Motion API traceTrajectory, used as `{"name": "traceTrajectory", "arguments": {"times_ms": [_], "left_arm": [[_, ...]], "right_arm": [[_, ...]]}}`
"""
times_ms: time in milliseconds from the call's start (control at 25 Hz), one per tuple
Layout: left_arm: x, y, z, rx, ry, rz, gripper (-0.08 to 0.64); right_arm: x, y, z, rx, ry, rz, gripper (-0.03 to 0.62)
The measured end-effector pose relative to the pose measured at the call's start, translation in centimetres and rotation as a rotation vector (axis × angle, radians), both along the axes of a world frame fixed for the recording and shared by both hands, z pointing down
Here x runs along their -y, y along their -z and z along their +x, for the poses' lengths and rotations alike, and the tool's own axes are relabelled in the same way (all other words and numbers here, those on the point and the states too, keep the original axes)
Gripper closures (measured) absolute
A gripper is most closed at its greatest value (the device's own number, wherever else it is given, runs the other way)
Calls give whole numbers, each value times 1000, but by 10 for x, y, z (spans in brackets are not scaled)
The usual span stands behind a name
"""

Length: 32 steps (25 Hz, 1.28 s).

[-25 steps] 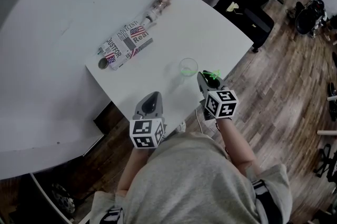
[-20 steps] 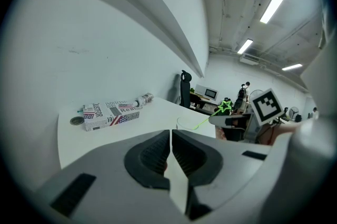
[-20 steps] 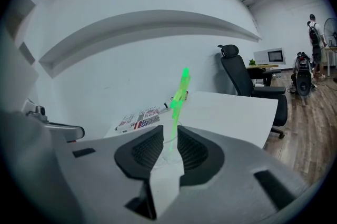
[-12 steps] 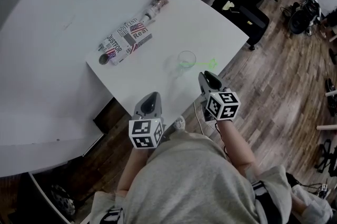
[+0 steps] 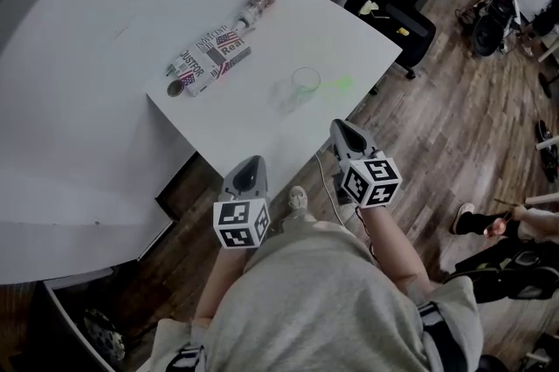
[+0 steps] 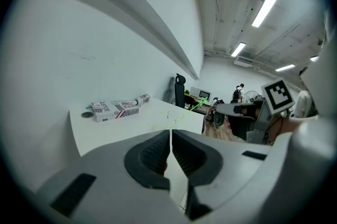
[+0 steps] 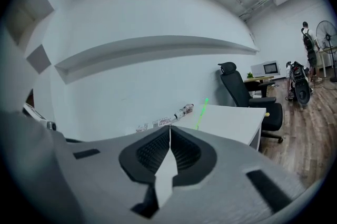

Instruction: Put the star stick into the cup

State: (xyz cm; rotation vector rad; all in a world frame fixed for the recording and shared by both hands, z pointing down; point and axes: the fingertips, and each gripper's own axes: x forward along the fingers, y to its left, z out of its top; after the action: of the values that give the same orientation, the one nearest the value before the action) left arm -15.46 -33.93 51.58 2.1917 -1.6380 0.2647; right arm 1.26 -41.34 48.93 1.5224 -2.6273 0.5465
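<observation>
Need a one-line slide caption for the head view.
Star stick leaning in the cup on the table; left claw and right claw shut and empty.

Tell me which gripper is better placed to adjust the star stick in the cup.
Right, probably. The right gripper is nearer the cup, on the side where the star stick leans out; the left gripper is farther off. Both are shut and empty, so it must open first.
</observation>
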Motion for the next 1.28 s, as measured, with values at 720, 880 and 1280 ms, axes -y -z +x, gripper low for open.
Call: {"name": "traceTrajectory", "arguments": {"times_ms": [720,880,1280], "left_arm": [[-111,7,2,-9,-13,52,546],[-128,8,4,-15,-11,57,546],[-156,8,13,-18,-13,63,546]], "right_arm": [[-137,46,-7,22,23,122,595],[-159,51,-9,21,37,134,595],[-193,54,-7,20,58,151,595]]}}
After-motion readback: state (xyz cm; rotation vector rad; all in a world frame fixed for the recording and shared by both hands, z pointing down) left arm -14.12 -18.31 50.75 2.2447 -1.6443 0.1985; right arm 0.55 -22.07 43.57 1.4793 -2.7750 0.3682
